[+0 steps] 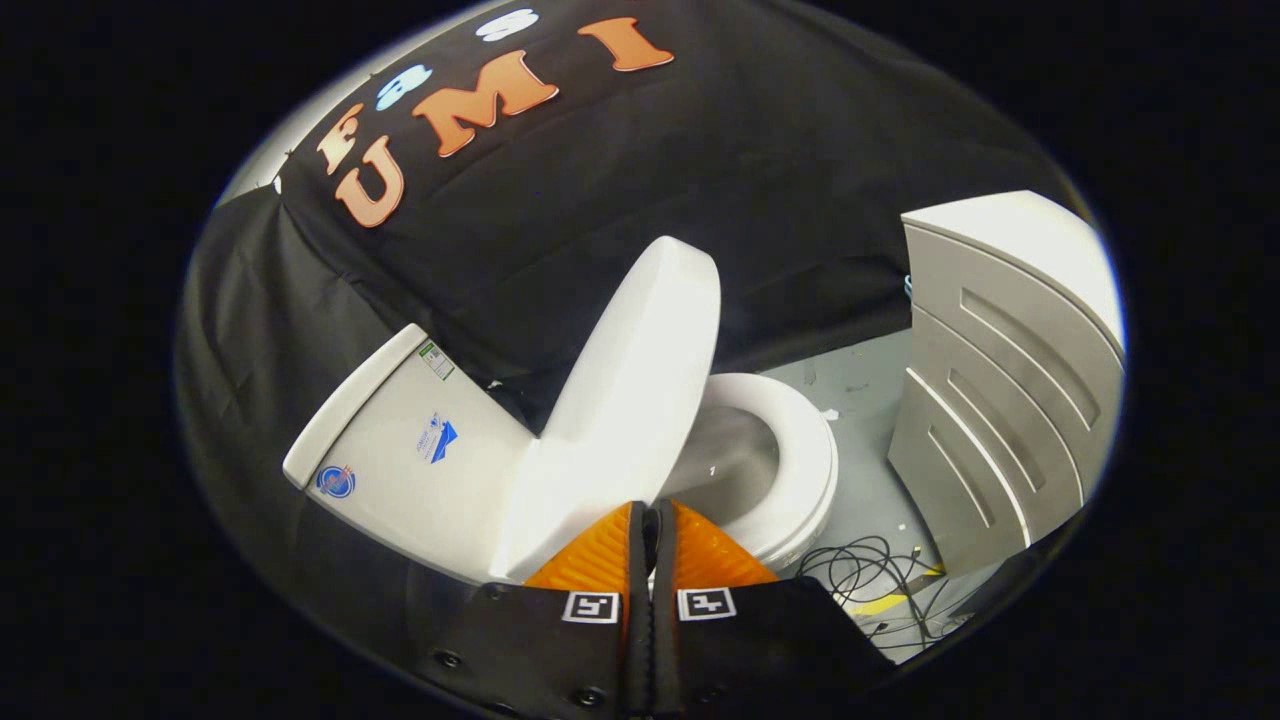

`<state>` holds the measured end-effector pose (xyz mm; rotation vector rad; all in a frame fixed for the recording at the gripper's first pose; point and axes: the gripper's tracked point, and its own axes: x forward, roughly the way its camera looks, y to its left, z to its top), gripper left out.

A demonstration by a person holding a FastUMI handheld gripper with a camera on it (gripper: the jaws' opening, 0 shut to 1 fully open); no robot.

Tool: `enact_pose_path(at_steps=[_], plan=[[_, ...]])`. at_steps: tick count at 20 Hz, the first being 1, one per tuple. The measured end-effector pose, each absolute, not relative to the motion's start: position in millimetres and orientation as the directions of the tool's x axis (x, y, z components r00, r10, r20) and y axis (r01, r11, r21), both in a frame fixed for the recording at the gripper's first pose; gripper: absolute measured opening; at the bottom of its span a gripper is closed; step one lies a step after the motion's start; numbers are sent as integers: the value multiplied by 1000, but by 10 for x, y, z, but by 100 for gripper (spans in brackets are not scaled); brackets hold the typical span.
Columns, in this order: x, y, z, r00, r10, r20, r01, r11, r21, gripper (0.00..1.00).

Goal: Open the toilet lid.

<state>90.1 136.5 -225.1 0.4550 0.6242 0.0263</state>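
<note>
Gripper view: looks along the two fingers toward a toilet standing on a grey floor (860,390), in front of a black cloth wall.
Hand-held gripper (650,515): clenched, its two fingers pressed together with nothing between them; the tips lie just before the base of the lid.
Lid (640,350): raised, tilted steeply up from its hinge and leaning toward the tank; its underside faces the bowl. It stands just beyond the fingertips, apart from them as far as can be seen.
Seat (805,470): down on the bowl, a white ring uncovered by the lid, beyond the fingers on the cabinet side.
Bowl (730,455): open to view inside the seat ring, grey in shadow.
Tank (400,440): white, on the far side of the lid from the seat, bearing small stickers; its cover forms a flat top edge.
Cabinet (1000,380): white, with stepped drawer fronts, standing on the floor near the seat and apart from it.
Cables (880,570): dark loops lying on the floor between the seat and the cabinet's lower corner.
</note>
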Motion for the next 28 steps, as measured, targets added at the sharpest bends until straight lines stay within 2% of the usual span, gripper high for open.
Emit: enact_pose_path(at_steps=[9, 28], plan=[[978, 1632, -1866, 849, 103, -518, 30, 970, 243, 8], [1147, 2375, -1172, 906, 57, -420, -48, 998, 33, 8]])
